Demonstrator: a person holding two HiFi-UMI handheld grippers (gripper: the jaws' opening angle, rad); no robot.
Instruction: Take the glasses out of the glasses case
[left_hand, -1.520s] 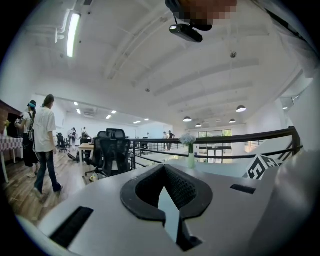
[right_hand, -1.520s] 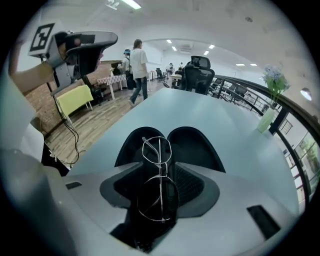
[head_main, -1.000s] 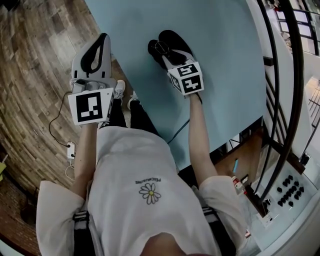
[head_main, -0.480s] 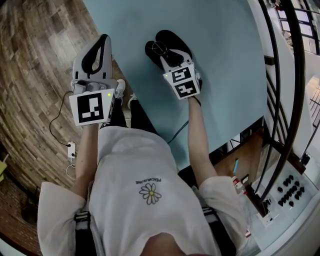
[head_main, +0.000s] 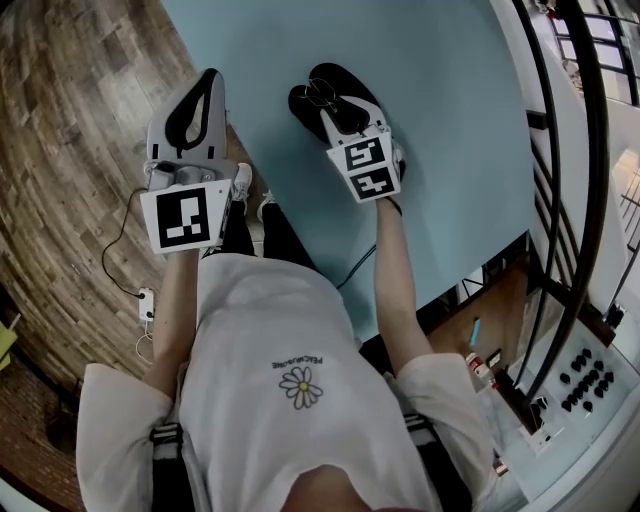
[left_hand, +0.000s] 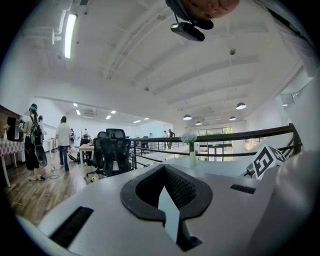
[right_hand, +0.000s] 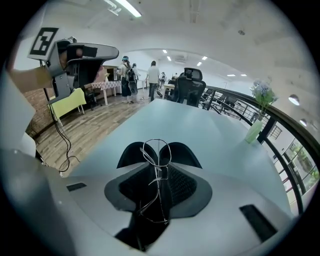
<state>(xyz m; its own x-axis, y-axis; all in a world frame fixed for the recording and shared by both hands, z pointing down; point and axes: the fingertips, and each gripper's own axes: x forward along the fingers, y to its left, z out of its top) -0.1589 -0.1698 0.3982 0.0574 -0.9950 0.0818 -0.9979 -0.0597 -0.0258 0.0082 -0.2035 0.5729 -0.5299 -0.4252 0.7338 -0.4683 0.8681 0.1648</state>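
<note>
Right gripper (head_main: 338, 112) rolling slightly since second ago, marker cube (head_main: 365, 168) faces turning; left gripper (head_main: 208, 80) staying still. Blue table (head_main: 450, 120) bearing open black glasses case (head_main: 348, 78) at right gripper's 12 o'clock. Left gripper idling at its 9 o'clock, jaws together, empty. Right jaws clenching wire glasses (right_hand: 158, 172) over case. Grasp seemingly done; lifting clear remaining.

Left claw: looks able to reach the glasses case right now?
Probably yes. The left claw, shut and empty, hangs off the table edge with bare table between it and the open glasses case. The right claw, holding the glasses, crowds only its near side.
</note>
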